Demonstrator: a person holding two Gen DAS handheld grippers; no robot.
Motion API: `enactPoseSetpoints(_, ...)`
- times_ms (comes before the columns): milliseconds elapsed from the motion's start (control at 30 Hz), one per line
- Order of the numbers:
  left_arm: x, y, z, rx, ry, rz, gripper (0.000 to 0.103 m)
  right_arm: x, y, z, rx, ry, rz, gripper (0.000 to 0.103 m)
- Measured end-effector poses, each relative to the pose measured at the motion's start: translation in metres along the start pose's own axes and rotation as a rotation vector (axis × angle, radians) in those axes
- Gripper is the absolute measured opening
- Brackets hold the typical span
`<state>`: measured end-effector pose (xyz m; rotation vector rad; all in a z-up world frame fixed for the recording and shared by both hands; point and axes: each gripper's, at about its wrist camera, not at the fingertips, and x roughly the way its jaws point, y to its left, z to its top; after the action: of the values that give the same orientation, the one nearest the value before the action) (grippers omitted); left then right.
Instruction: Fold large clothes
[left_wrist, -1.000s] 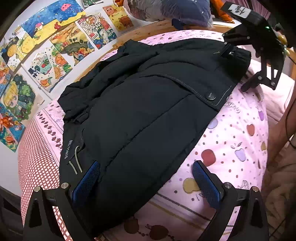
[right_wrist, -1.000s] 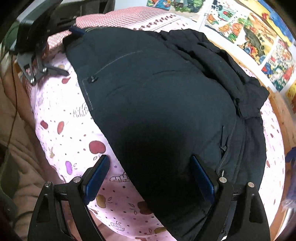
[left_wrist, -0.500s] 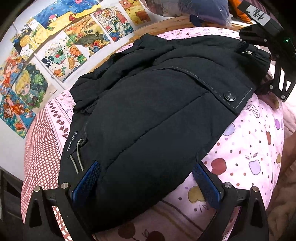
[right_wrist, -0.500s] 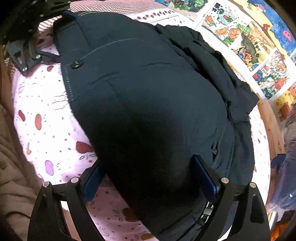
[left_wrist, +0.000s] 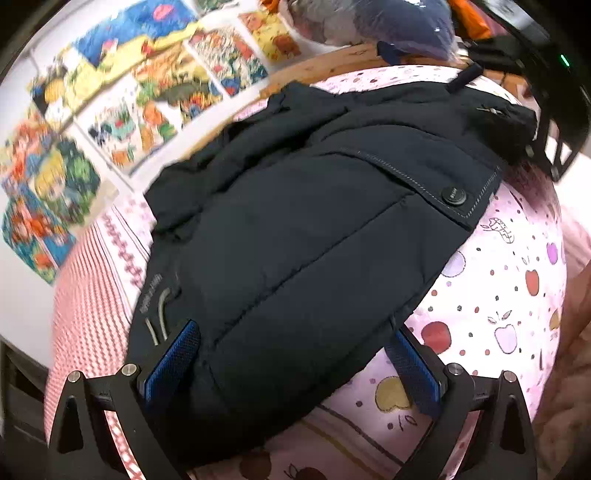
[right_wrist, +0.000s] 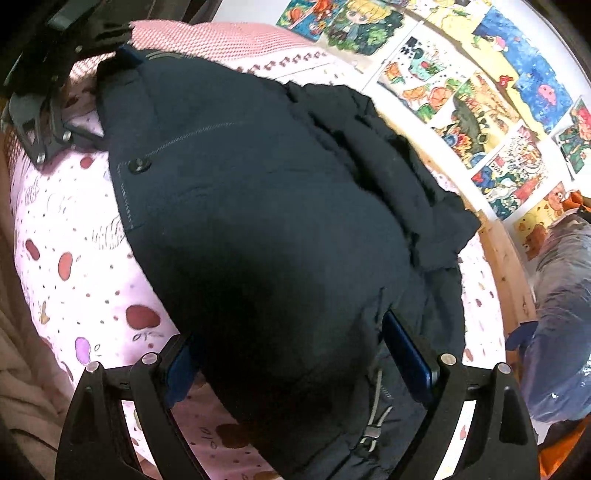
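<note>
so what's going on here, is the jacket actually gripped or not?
A person works a handheld gripper in each hand over a dark puffy jacket lying on a pink fruit-print bedsheet. The left gripper and the right gripper each straddle one end of the jacket's near edge, jaws spread wide with the bulky fabric between them. The pads do not look clamped yet, so this looks like lining up for a grab. The jacket looks partly folded, one snap flap on top.

A dark navy jacket (left_wrist: 295, 236) of matt, quilted cloth with pale stitching and a dull snap button (left_wrist: 453, 193) is seen on a soft pink printed cotton bedsheet (left_wrist: 509, 295). Glossy paper drawings (right_wrist: 480, 103) are fixed above a bare wooden bed frame (right_wrist: 506, 258). A shiny plastic bag (right_wrist: 561, 332) is seen.
</note>
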<state>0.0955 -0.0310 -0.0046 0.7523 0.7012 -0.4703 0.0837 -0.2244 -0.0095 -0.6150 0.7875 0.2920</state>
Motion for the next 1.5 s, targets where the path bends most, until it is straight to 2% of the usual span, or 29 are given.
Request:
enactPoseSetpoints(133,-0.009,-0.009,0.005,0.082,-0.064,0.071,0.101,-0.007,-0.017,0.003,0.063,-0.030,-0.012,0.088)
enactPoseSetpoints(300,-0.020,-0.004,0.013,0.085,-0.127,0.075,0.097,-0.012,-0.028,0.005,0.116,-0.057,-0.014,0.088)
enactPoseSetpoints(533,-0.017,0.000,0.013,0.083,-0.124,0.049,0.096,-0.032,-0.049,0.011,0.205,-0.163,-0.048,0.088)
enactPoseSetpoints(733,-0.015,0.000,0.016,0.079,-0.116,0.091,0.094,-0.038,-0.059,0.019,0.254,-0.197,-0.066,0.088)
enactPoseSetpoints(900,-0.017,0.017,0.029,0.037,-0.123,0.138,0.062,-0.037,-0.057,0.024,0.249,-0.203,-0.080,0.088)
enactPoseSetpoints(933,-0.019,0.022,0.033,0.020,-0.127,0.138,0.059,-0.036,-0.056,0.025,0.246,-0.201,-0.083,0.088)
enactPoseSetpoints(1000,-0.021,0.030,0.038,-0.008,-0.135,0.134,0.043,-0.037,-0.053,0.025,0.242,-0.196,-0.079,0.088)
enactPoseSetpoints(1067,-0.023,0.037,0.044,-0.047,-0.135,0.119,0.031,-0.036,-0.051,0.023,0.237,-0.184,-0.060,0.088)
enactPoseSetpoints(1200,-0.025,0.045,0.056,-0.095,-0.127,0.115,0.024,-0.030,-0.035,0.014,0.162,-0.146,-0.018,0.088)
enactPoseSetpoints(1433,-0.027,0.064,0.074,-0.200,-0.122,0.083,0.021,-0.020,0.004,0.005,0.005,-0.080,0.048,0.085)
enactPoseSetpoints(1467,-0.027,0.066,0.076,-0.208,-0.122,0.082,0.021,-0.018,0.008,0.004,-0.012,-0.071,0.044,0.084)
enactPoseSetpoints(1500,-0.027,0.068,0.078,-0.215,-0.124,0.081,0.021,-0.016,0.011,0.003,-0.026,-0.060,0.038,0.076)
